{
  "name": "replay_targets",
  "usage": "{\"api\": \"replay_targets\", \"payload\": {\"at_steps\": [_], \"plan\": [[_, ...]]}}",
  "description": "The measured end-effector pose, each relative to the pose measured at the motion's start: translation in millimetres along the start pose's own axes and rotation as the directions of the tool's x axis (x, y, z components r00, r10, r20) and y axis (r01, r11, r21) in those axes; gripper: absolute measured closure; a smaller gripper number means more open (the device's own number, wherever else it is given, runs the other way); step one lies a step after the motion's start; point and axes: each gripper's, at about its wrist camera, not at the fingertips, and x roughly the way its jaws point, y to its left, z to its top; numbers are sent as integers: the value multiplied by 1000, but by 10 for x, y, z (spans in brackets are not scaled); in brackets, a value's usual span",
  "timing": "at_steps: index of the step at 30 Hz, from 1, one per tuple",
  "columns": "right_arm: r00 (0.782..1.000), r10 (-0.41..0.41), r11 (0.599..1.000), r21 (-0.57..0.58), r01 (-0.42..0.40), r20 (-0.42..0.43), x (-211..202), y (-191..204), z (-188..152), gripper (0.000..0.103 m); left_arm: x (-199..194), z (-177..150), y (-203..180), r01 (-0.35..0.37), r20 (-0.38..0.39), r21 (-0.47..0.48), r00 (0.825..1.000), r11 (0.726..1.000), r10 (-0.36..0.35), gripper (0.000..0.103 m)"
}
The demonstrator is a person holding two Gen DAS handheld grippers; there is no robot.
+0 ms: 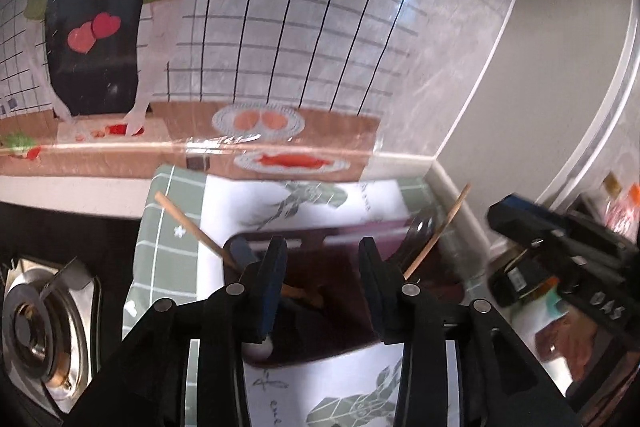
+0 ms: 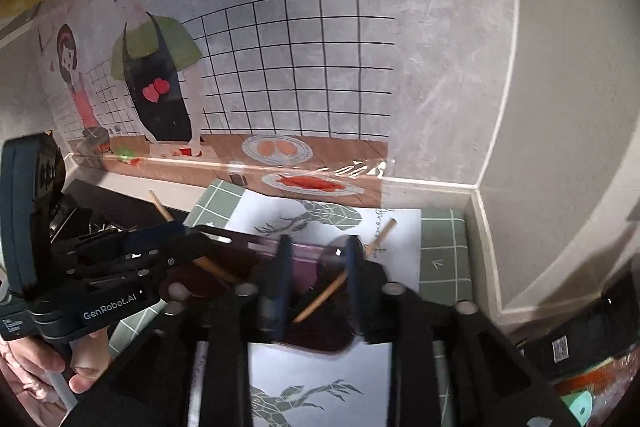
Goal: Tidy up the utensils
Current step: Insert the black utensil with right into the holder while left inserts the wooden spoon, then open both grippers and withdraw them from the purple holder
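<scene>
A dark red tray (image 1: 320, 323) (image 2: 316, 335) lies on a green-and-white mat (image 1: 168, 251) (image 2: 440, 267). Wooden chopsticks lean out of it, one to the left (image 1: 188, 223) (image 2: 160, 207) and one to the right (image 1: 440, 231) (image 2: 384, 233). A dark spoon (image 1: 418, 231) rests in the tray's right part. My left gripper (image 1: 322, 259) (image 2: 120, 259) hangs over the tray's middle, open, with nothing pressed between its fingers. My right gripper (image 2: 318, 263) (image 1: 560, 259) is open over the tray's right side. The right chopstick crosses the gap between its fingers loosely.
A steel gas burner (image 1: 40, 327) sits left of the mat. The wall with a cartoon kitchen sticker (image 2: 160, 87) stands just behind the mat and meets a plain wall in a corner on the right (image 2: 480, 187). A hand (image 2: 40, 367) holds the left gripper. Packaged items (image 2: 580, 367) lie at the lower right.
</scene>
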Motion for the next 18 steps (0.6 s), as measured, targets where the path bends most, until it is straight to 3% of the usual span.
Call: {"api": "replay_targets", "payload": {"at_steps": [2, 7, 13, 16, 18], "plan": [[1000, -12, 1000, 0, 12, 10, -48, -5, -61, 55, -4, -85, -12, -19, -11, 12, 1000, 1000, 19, 60], [999, -38, 999, -25, 39, 19, -240, 4, -303, 39, -158, -309, -146, -93, -26, 82, 995, 992, 95, 57], [998, -52, 997, -55, 54, 43, -502, 54, -649, 11, -493, -587, -293, -143, 0, 122, 990, 982, 144, 45], [995, -83, 992, -94, 88, 47, -589, 90, -855, 4, -619, -829, -361, -149, -13, 153, 988, 977, 153, 43], [995, -93, 988, -123, 96, 30, -605, 100, -1009, 4, -645, -1071, -391, -119, -65, 190, 989, 975, 133, 43]]}}
